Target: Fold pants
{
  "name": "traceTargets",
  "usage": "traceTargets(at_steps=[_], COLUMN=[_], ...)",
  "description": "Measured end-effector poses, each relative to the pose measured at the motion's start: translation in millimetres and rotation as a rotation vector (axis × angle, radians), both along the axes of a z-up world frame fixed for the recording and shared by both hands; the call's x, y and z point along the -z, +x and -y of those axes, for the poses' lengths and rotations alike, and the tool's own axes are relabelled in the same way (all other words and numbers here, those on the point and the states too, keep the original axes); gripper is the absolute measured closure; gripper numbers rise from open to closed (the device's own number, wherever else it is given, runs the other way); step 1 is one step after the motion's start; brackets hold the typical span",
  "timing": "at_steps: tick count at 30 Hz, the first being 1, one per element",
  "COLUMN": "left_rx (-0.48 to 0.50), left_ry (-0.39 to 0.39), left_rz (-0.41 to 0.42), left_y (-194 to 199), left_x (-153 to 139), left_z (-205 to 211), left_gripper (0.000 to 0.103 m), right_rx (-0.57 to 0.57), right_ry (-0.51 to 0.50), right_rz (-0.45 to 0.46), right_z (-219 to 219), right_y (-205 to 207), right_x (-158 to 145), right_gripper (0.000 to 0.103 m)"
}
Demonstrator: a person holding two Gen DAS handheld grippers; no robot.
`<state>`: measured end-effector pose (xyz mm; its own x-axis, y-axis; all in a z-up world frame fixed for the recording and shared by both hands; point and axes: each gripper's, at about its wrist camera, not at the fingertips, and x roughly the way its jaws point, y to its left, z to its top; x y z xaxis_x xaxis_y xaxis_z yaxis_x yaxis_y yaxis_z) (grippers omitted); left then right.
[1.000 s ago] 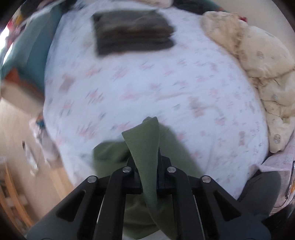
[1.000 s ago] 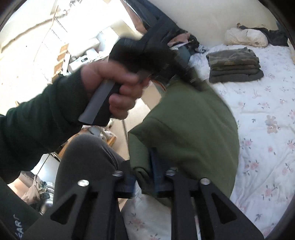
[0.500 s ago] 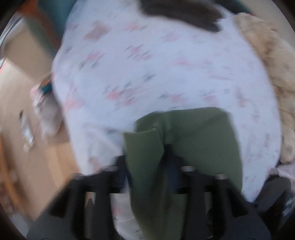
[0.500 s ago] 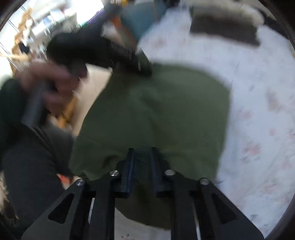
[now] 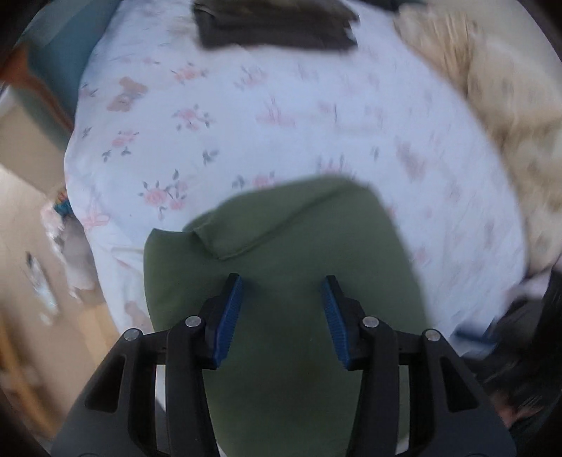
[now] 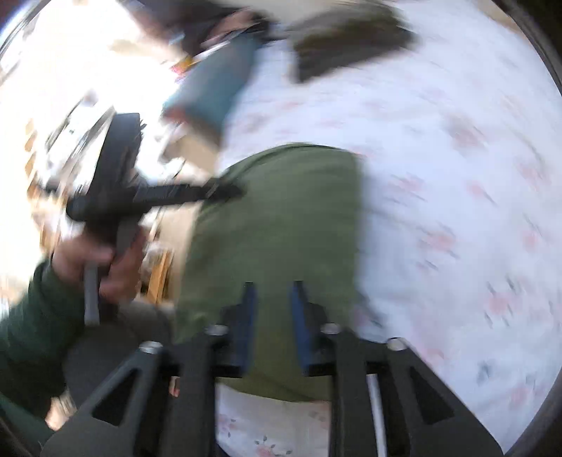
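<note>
Clearly the green pants (image 5: 281, 281) are soft and limp; grip a folded edge. Left gripper (image 5: 282, 313) gapes wide, right gripper (image 6: 272, 316) narrowly parted, both empty.

Floral bed sheet (image 5: 288, 116) bears green pants (image 5: 281, 253), dark folded stack (image 5: 274, 21).

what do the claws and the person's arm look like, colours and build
Both claws, left claw and right claw, are black plastic with cut-out triangular frames, silver screw heads and ribbed blue pads. The left hand is bare, gripping a black-and-grey handle, with a dark green sleeve. No cables visible.
</note>
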<state>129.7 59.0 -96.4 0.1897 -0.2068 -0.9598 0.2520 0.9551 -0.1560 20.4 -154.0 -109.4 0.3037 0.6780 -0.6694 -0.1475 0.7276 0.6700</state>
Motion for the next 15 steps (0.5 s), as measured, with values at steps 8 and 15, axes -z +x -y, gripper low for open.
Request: traceTargets(at_steps=[8, 15], left_rx=[-0.042, -0.037], left_ry=[0.034, 0.05], left_rz=[-0.07, -0.077], left_y=[-1, 7], left_x=[17, 26], left_z=[-8, -13], left_gripper=[0.057, 0.057], right_rx=[0.203, 0.182], right_ry=[0.34, 0.409], right_rz=[-0.383, -0.376], right_z=[19, -14], right_y=[-33, -26], right_x=[99, 108], right_gripper=[0.013, 0.005])
